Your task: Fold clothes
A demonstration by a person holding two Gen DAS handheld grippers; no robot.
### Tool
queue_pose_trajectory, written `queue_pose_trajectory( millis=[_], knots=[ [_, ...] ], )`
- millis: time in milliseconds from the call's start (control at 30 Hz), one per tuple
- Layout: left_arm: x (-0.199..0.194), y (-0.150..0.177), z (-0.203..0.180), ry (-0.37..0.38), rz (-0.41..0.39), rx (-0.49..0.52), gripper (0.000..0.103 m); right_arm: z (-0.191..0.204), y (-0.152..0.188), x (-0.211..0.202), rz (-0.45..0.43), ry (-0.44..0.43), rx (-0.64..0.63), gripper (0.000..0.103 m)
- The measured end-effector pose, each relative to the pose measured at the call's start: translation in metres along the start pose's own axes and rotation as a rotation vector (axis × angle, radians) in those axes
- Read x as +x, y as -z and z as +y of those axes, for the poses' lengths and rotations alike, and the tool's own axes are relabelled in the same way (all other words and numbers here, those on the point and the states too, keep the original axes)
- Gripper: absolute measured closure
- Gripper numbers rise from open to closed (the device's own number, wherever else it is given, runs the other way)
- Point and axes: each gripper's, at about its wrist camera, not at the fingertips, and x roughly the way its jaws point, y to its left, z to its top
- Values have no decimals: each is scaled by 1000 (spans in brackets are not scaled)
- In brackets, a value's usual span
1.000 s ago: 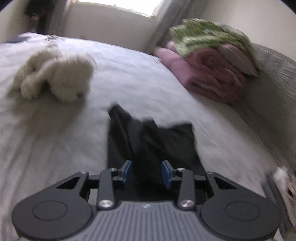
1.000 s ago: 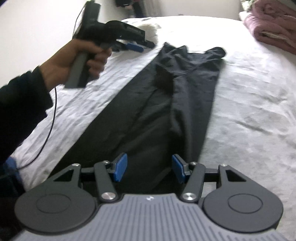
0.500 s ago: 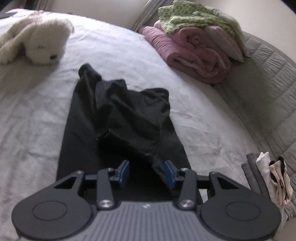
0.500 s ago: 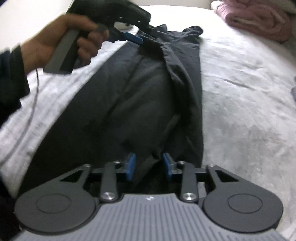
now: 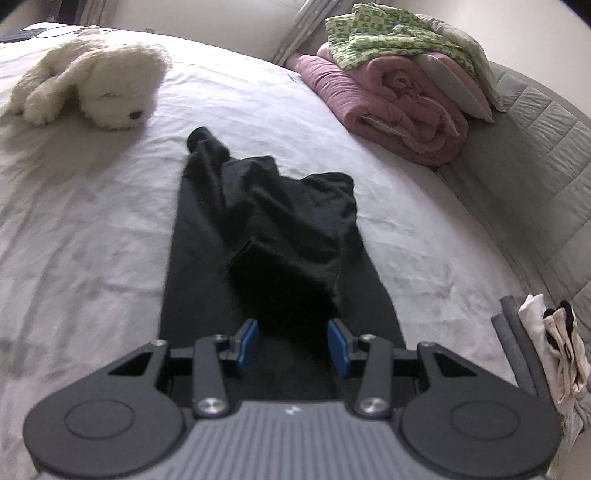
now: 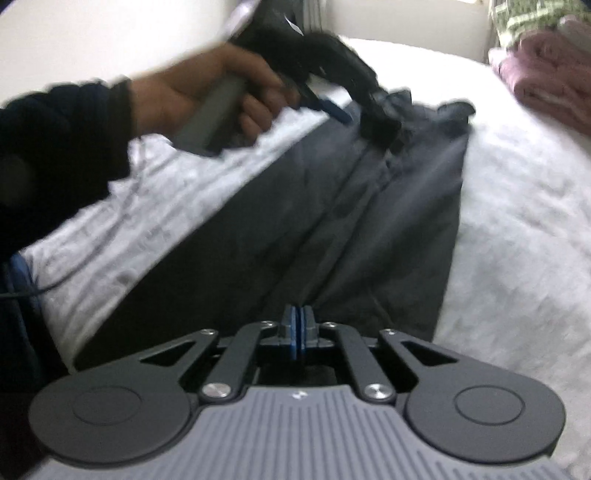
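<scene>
I have the black trousers stretched lengthwise down the middle of the white bed sheet, with one end bunched and lifted in a dark fold near the far end. My left gripper has its blue pads partly apart, and that raised fold of cloth sits between them; from this view I cannot tell whether the pads actually press on it. In the right wrist view the same gripper shows in my left hand, its tips at the crumpled far end of the trousers. My right gripper is closed, its two blue pads pressed flat together at the near end of the trousers, and I cannot tell whether any cloth is pinched between them. A white plush dog lies on the sheet beyond the trousers to the left, apart from them. A rolled pink blanket with a green patterned cloth on top sits at the right edge of the bed, and a few folded items lie near the right side
</scene>
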Motion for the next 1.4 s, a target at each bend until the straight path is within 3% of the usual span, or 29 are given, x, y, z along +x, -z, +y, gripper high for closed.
queue_pose_trajectory(
  millis=[100,267,433,533,733,900,1067,1167,1300,1400],
  knots=[
    [-14,12,3,-6,5,14,60,-2,3,3,-17,-13,25,89],
    [-37,32,8,4,21,11,60,-1,-2,-6,-92,-90,70,89],
    [-63,49,11,11,26,29,60,-30,-2,-23,-123,-106,249,89],
    [-73,61,11,34,46,16,60,-38,-2,-27,-86,-84,241,89],
    [-79,85,-5,98,93,50,60,-6,7,-5,57,-193,130,89],
    [-75,89,-4,104,101,55,60,17,8,6,101,-304,50,89],
    [-74,88,-2,122,102,59,59,-3,-6,-10,33,-276,101,89],
    [-74,81,-5,136,86,74,56,-30,-22,-22,-9,-194,131,89],
    [-66,64,-7,134,72,56,55,-78,-48,-20,13,-64,220,88],
    [-55,47,-8,118,63,41,55,-107,-68,-12,26,-63,261,87]
  ],
)
